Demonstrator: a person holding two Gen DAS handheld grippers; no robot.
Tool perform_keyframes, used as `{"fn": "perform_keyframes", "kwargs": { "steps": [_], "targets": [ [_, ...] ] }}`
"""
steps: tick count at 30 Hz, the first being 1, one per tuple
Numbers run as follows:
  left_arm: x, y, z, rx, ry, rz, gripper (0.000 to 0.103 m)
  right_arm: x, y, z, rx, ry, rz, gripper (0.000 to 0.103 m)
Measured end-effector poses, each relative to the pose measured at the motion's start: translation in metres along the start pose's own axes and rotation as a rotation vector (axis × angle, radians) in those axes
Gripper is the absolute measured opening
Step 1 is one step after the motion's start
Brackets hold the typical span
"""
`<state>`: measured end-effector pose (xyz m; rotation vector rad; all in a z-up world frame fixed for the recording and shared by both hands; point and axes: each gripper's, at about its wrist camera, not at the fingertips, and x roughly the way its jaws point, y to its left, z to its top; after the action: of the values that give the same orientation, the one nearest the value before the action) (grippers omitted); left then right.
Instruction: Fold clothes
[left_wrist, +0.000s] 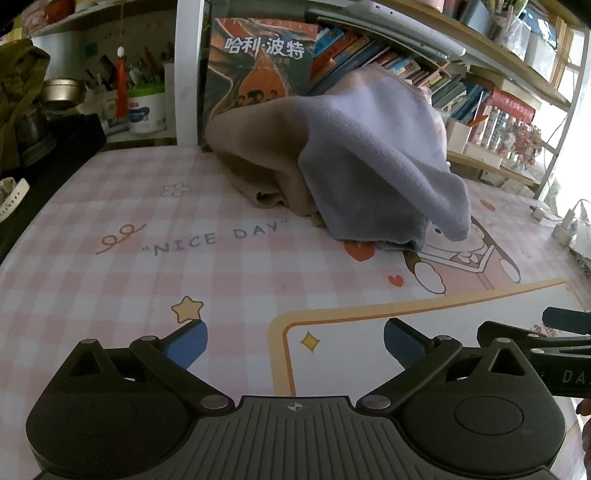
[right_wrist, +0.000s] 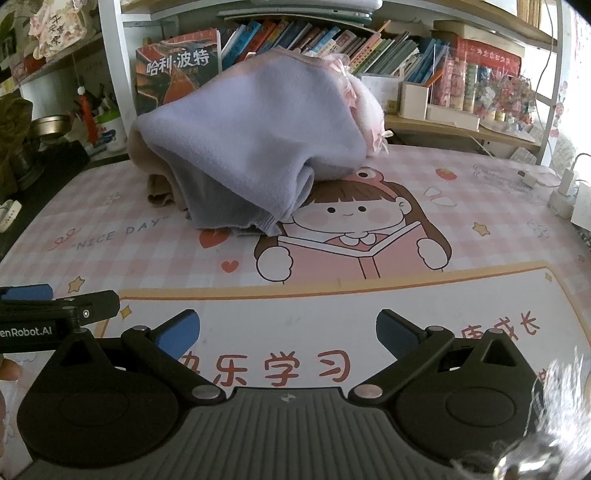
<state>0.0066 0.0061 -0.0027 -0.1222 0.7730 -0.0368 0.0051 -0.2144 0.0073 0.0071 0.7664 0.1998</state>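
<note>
Now both tongs are wide open and hold nothing: the left tongs (left_wrist: 295, 343) and the right tongs (right_wrist: 288, 330) hover side by side at the bottom of each frame, over the counter with its pink checked cartoon mat (left_wrist: 110, 266).

The clothes are well apart from them, in 1 loose heap at the upper centre of both frames: a soft lilac fleece garment (right_wrist: 255, 136) lies draped over a beige knitted garment (left_wrist: 255, 147), and a fluffy white-pink piece with small bows (right_wrist: 365, 110) shows at its right side in the right view.

Folding seems not yet begun. The risk I see is a grip on 2 layers together, because the lilac garment covers the beige one. Also, the heap leans near the dark orange book (left_wrist: 258, 70), so a strong pull could knock it over.
</note>
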Motion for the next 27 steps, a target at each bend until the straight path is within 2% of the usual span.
{"fn": "perform_keyframes", "kwargs": {
  "steps": [16, 23, 27],
  "targets": [
    [0.001, -0.008, -0.009, -0.017, 0.041, -0.028, 0.103, -0.001, -0.009, -0.01, 0.01, 0.036, 0.006, 0.103],
    [0.0, -0.026, -0.01, -0.011, 0.049, -0.009, 0.103, 0.001, -0.024, -0.012, 0.017, 0.047, 0.03, 0.103],
    [0.0, -0.045, -0.01, -0.017, 0.052, 0.031, 0.103, 0.003, -0.039, -0.01, 0.005, 0.045, 0.06, 0.103]
  ]
}}
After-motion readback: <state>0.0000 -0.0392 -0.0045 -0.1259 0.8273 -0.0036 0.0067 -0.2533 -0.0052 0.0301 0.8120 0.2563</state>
